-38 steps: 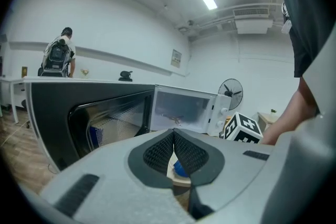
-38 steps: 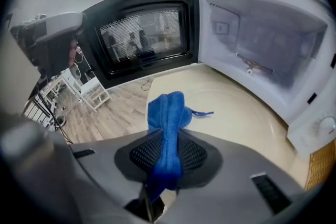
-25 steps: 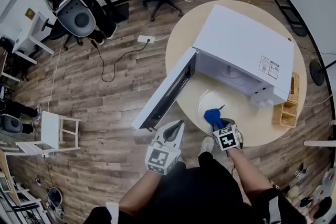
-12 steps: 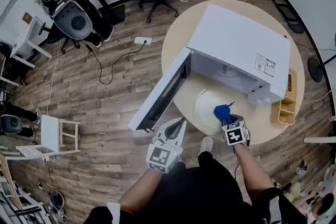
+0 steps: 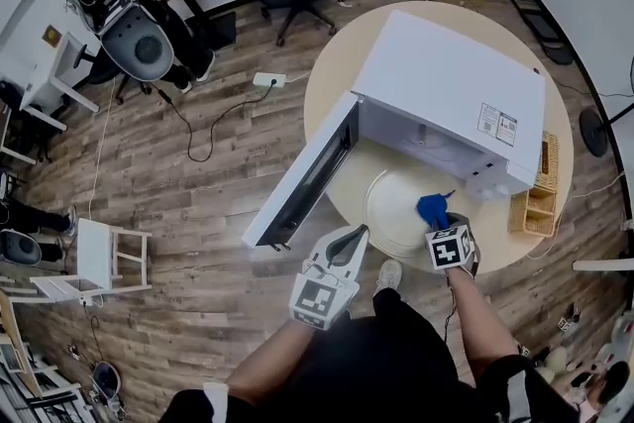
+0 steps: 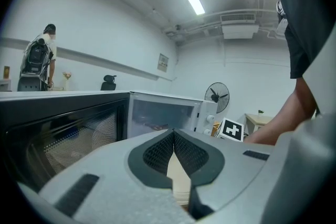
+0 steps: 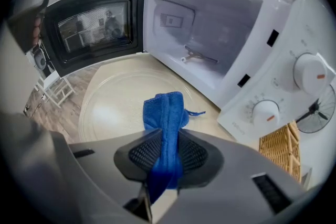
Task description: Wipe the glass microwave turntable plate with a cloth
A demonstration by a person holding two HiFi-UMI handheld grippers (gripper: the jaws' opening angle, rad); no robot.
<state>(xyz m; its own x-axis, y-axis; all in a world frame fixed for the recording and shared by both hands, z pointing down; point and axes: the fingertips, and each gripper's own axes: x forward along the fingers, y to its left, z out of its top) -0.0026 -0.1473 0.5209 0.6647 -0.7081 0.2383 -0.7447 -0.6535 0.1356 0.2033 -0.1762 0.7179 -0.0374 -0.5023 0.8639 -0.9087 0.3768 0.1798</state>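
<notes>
The clear glass turntable plate (image 5: 391, 203) lies flat on the round table, just in front of the open microwave (image 5: 451, 89). My right gripper (image 5: 436, 219) is shut on a folded blue cloth (image 5: 432, 209) over the plate's right side. In the right gripper view the blue cloth (image 7: 165, 113) sticks out past the fingertips (image 7: 137, 152) towards the plate (image 7: 113, 105); whether it touches the glass I cannot tell. My left gripper (image 5: 353, 239) hovers shut and empty off the table's near edge, left of the plate. Its pads (image 6: 160, 152) meet at the tips.
The microwave door (image 5: 307, 175) hangs open to the left, out past the table (image 5: 337, 79) edge. A wicker basket (image 5: 543, 203) stands right of the microwave. The control knobs (image 7: 310, 72) lie close on the right. Office chairs and a person are across the room.
My right gripper has carried the cloth rightwards across the plate. The left gripper has shifted a little to the right, nearer the table edge.
</notes>
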